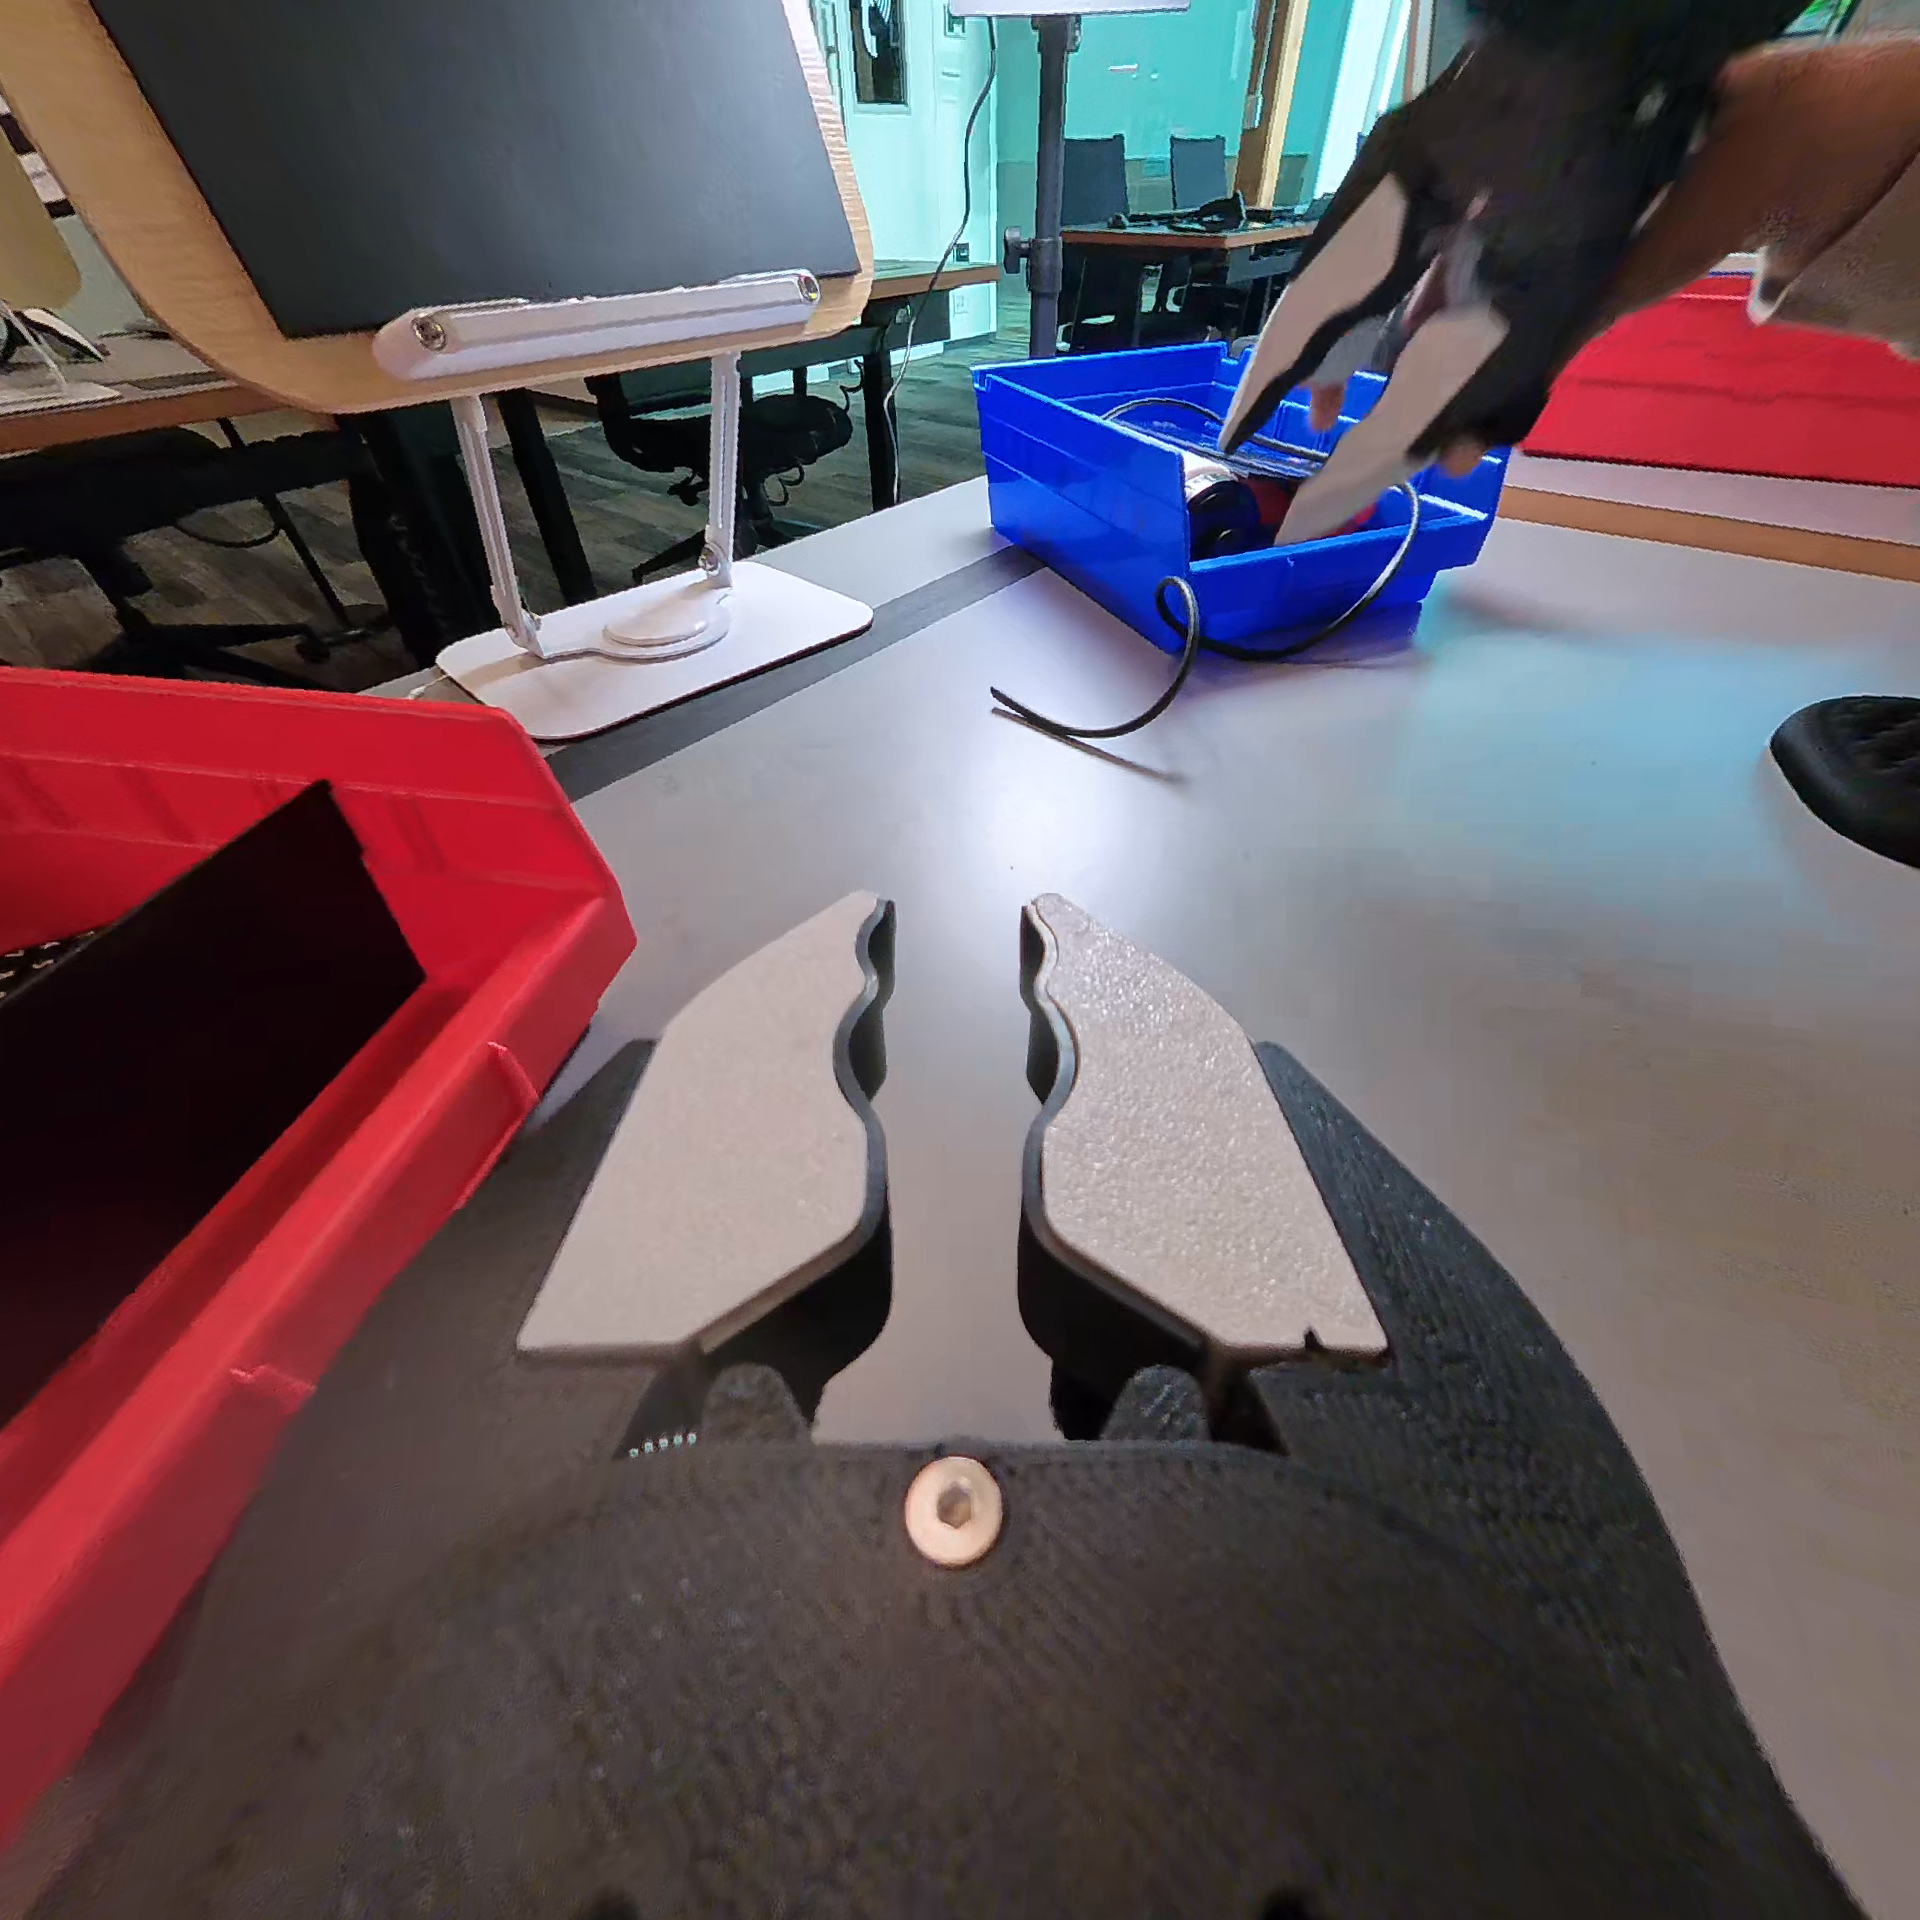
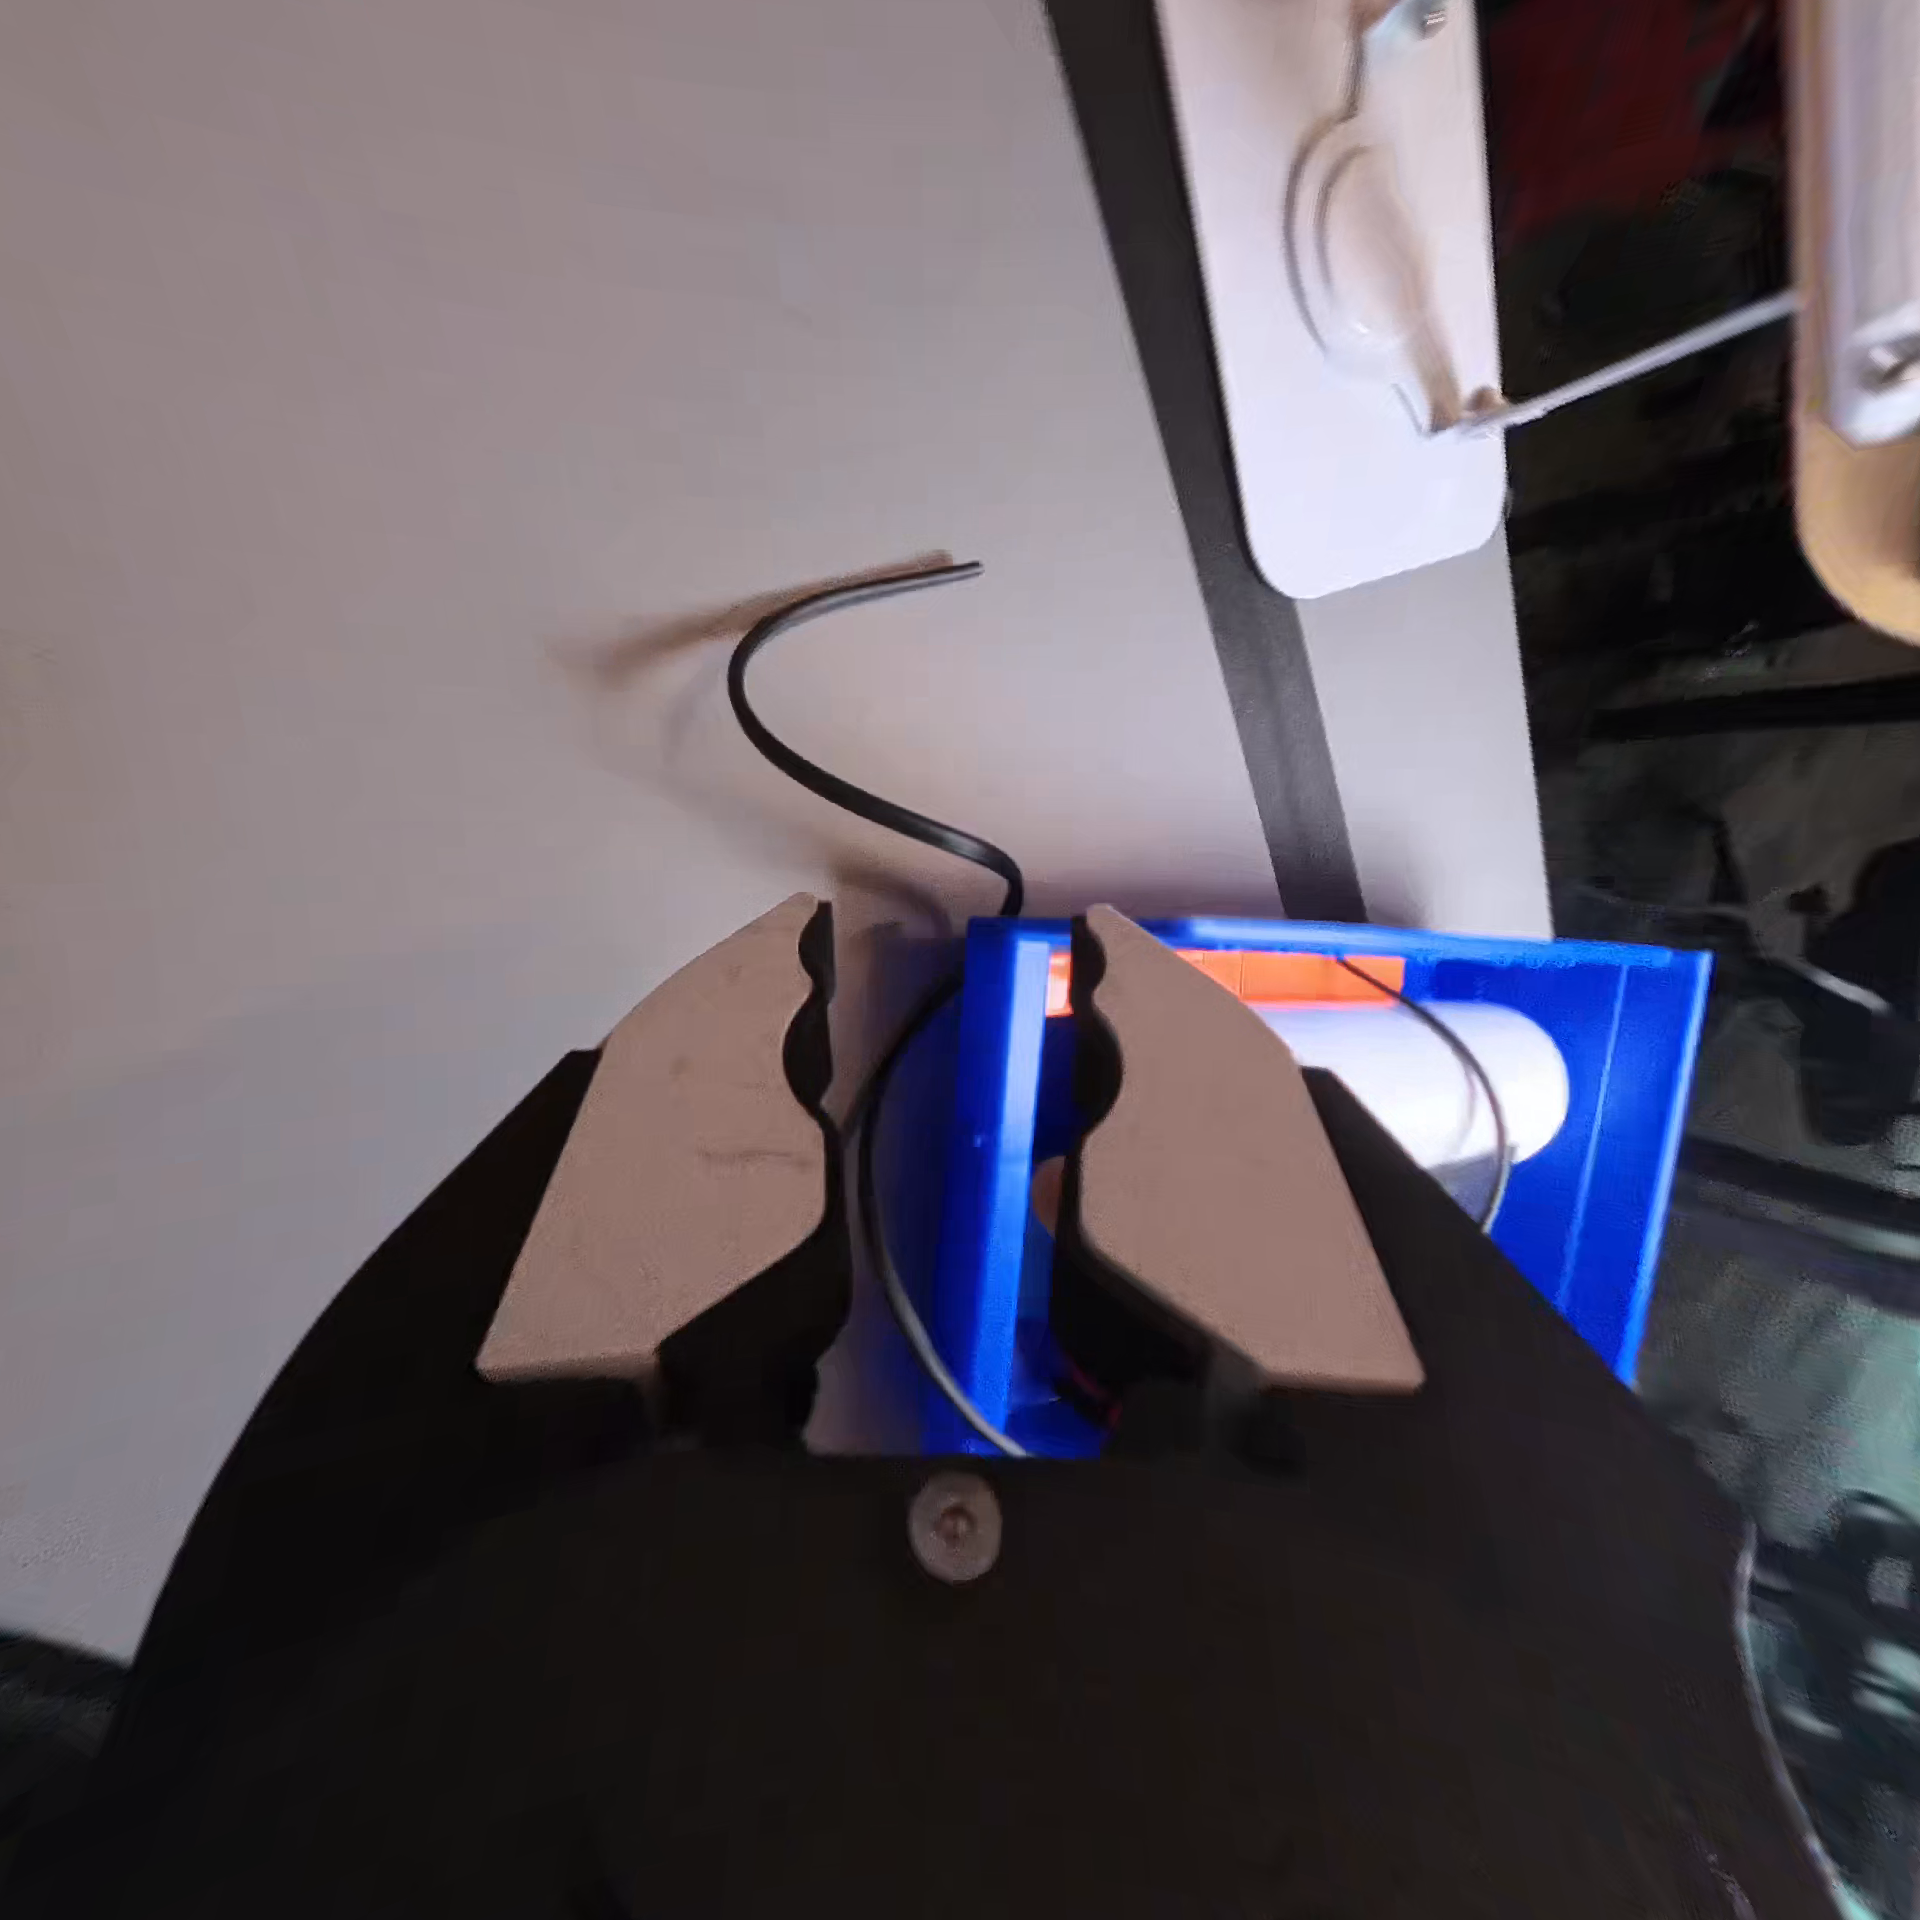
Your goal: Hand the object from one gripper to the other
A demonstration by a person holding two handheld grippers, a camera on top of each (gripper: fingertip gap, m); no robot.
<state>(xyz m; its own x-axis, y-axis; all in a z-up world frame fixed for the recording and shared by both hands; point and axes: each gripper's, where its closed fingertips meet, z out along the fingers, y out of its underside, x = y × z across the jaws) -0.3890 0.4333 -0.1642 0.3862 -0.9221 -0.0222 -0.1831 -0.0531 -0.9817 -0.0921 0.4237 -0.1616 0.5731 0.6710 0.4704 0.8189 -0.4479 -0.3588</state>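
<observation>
reaching is the step in hand, judged from how things lie: on the grey bench the blue bin sits far ahead of the left tool and right under the right tool, while the red bin stands just to the left tool's left, with a white stand beyond it. the right tool hangs tilted down over the blue bin, its jaws parted by a moderate gap with nothing between them; seen from its own camera, the bin's near wall and a stretch of black cable lie below that gap, not gripped. the left tool rests low over the bench, jaws likewise apart and empty, pointing toward the blue bin from well off. the object to be handed over is taken to be the cylindrical piece in the blue bin, pale on the side the right camera sees, lying just to the right of the right tool's tips, with the cable looping from the bin out onto the bench ahead. the next move calls for the right tool to shift over the cylinder, drop around it and close; the trailing cable could drag or snag on the bin wall when lifted, so a clean grip on the body matters before meeting the left tool.
</observation>
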